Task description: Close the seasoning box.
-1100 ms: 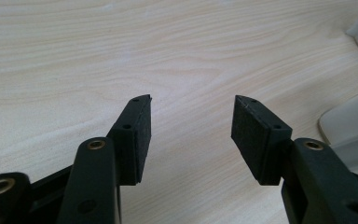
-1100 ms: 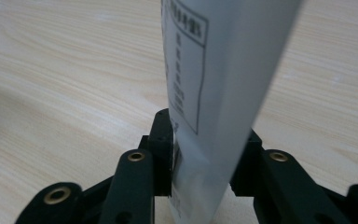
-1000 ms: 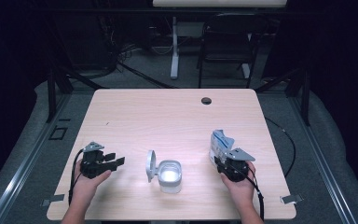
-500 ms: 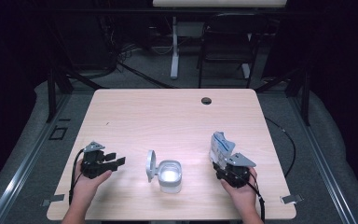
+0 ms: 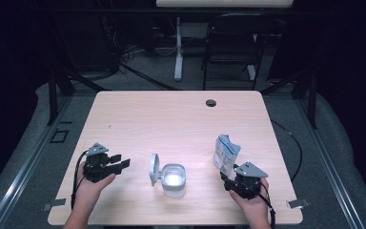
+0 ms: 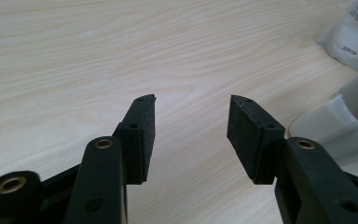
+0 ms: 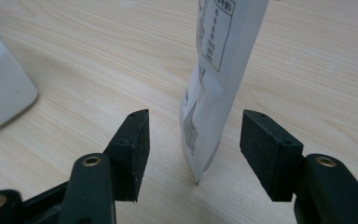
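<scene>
A white and blue printed pouch (image 5: 226, 153) stands upright on the table at the right. My right gripper (image 5: 228, 175) sits just behind it. In the right gripper view the pouch (image 7: 214, 70) stands between the jaws of the right gripper (image 7: 193, 144), which have just been opening; neither pad touches it. A white container (image 5: 174, 179) with its hinged lid (image 5: 154, 169) swung open sits at the front centre. My left gripper (image 5: 123, 161) rests left of it, open, its jaws having just closed a little with nothing between them (image 6: 191, 135).
The wooden table (image 5: 171, 119) has a round cable hole (image 5: 211, 102) near its far edge. In the left gripper view the container (image 6: 345, 116) and the pouch (image 6: 354, 28) lie off to the right. Beyond the table stand a chair and dark frames.
My right gripper has opened its jaws off the pouch and drawn back slightly toward the person. The pouch stays upright. The left gripper has kept its place.
</scene>
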`<state>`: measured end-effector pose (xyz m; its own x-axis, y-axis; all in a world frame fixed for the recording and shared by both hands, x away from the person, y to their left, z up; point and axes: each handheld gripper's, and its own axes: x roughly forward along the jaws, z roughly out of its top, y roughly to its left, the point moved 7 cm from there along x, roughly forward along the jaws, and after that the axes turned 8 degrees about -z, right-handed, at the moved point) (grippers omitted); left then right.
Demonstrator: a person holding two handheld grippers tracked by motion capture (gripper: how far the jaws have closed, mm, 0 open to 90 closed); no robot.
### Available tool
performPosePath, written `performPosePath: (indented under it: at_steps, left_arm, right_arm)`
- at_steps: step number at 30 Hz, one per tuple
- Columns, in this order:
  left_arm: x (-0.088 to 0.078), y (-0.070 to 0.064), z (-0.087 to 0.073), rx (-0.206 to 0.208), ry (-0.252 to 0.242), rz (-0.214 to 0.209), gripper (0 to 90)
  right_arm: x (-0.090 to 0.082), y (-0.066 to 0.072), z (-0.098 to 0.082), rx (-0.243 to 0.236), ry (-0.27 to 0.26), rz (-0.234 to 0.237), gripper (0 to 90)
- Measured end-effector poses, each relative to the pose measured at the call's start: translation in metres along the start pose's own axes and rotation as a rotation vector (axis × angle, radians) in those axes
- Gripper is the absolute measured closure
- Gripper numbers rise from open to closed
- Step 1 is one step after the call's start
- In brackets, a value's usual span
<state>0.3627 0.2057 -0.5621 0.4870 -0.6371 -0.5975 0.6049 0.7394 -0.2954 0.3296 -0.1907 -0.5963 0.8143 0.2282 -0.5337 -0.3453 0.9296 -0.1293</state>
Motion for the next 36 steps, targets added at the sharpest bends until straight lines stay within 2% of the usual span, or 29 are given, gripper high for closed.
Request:
performPosePath:
  at_steps: [3,10,17,21,26,29,32,36]
  left_arm:
    - [-0.001,-0.008,0.004,0.019,-0.010,-0.013,56.1]
    - [-0.006,-0.023,0.012,0.063,-0.011,-0.038,62.8]
    - [-0.007,-0.030,0.015,0.084,-0.016,-0.041,63.5]
    - [-0.009,-0.035,0.017,0.088,-0.011,-0.059,66.4]
    - [-0.010,-0.045,0.019,0.113,0.003,-0.091,73.3]
    - [-0.011,-0.052,0.021,0.126,0.003,-0.122,78.7]
    - [-0.014,-0.059,0.024,0.141,-0.003,-0.136,82.8]
    - [-0.018,-0.071,0.028,0.176,0.000,-0.168,89.8]
  right_arm:
    - [-0.005,0.002,0.000,-0.008,-0.002,-0.003,41.4]
    - [-0.010,0.006,0.002,0.012,-0.016,0.007,40.0]
    - [-0.012,0.009,0.001,0.006,-0.024,0.021,39.2]
    - [-0.014,0.009,0.001,0.004,-0.028,0.019,39.1]
    - [-0.018,0.011,-0.003,-0.023,-0.011,0.017,38.5]
    - [-0.019,0.011,-0.002,-0.019,-0.008,0.024,37.7]
    - [-0.020,0.012,-0.002,0.002,-0.010,0.034,37.3]
    - [-0.020,0.013,-0.004,-0.005,-0.001,0.034,37.2]
